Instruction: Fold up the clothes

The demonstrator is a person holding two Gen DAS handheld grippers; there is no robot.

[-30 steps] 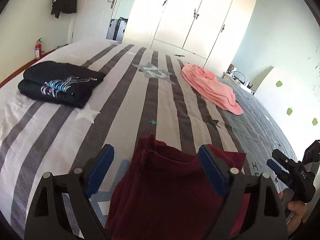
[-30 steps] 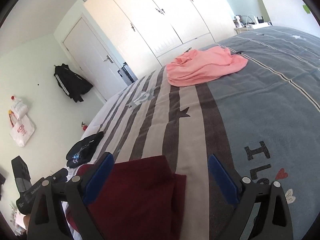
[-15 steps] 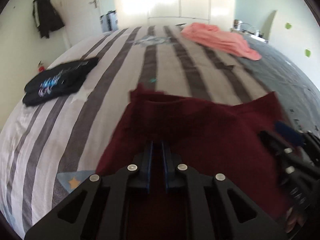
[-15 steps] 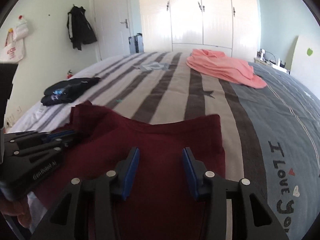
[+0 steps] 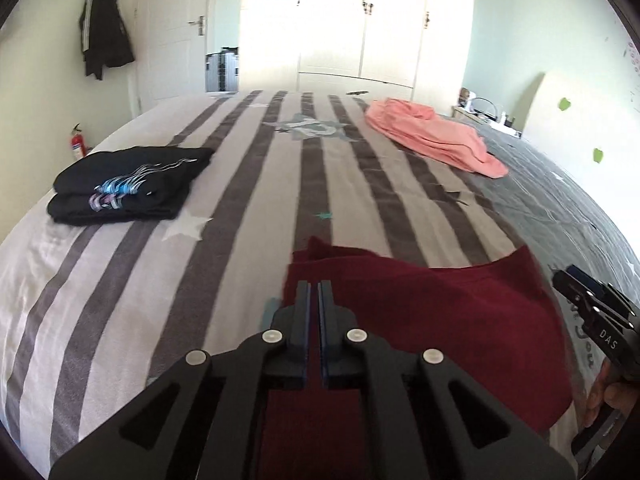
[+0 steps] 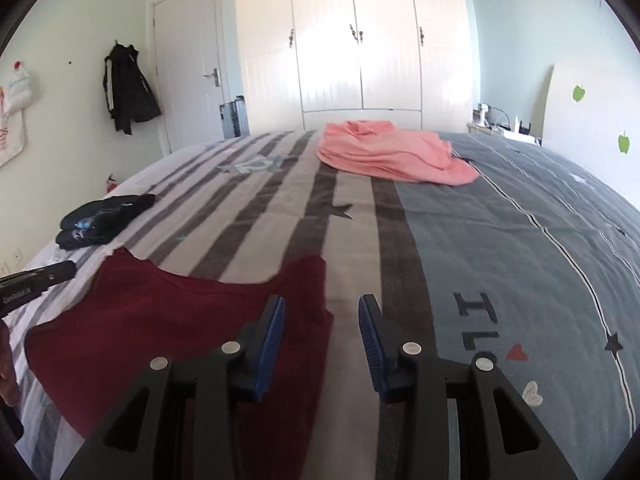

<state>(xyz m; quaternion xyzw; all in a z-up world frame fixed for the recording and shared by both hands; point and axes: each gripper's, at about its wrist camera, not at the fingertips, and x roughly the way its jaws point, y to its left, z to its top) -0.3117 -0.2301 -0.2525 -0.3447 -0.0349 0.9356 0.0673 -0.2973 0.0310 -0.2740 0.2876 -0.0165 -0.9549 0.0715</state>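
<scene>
A maroon garment [image 5: 440, 320] lies spread on the near part of the striped bed [image 5: 240, 220]. My left gripper [image 5: 314, 292] is shut, its pads pinched over the cloth's left edge near the far corner. In the right wrist view the same maroon garment [image 6: 180, 320] reaches under the left finger of my right gripper [image 6: 322, 320]. That gripper's jaws are closing, with the garment's right edge and bare bedcover between them and the pads apart. The left gripper [image 6: 60, 271] shows at that view's left edge, and the right gripper [image 5: 576, 284] at the other view's right edge.
A folded black garment [image 5: 124, 188] rests on the bed's left side. A crumpled pink garment [image 5: 432, 140] lies far right. White wardrobe doors [image 5: 360, 20] stand beyond the bed. A dark jacket [image 5: 104, 36] hangs by the door, and a fire extinguisher [image 5: 78, 144] stands beside the bed.
Both pairs of jaws stood wide a second ago. The left has closed on the maroon cloth, and the right has narrowed to about a third. Both views have rolled level.
</scene>
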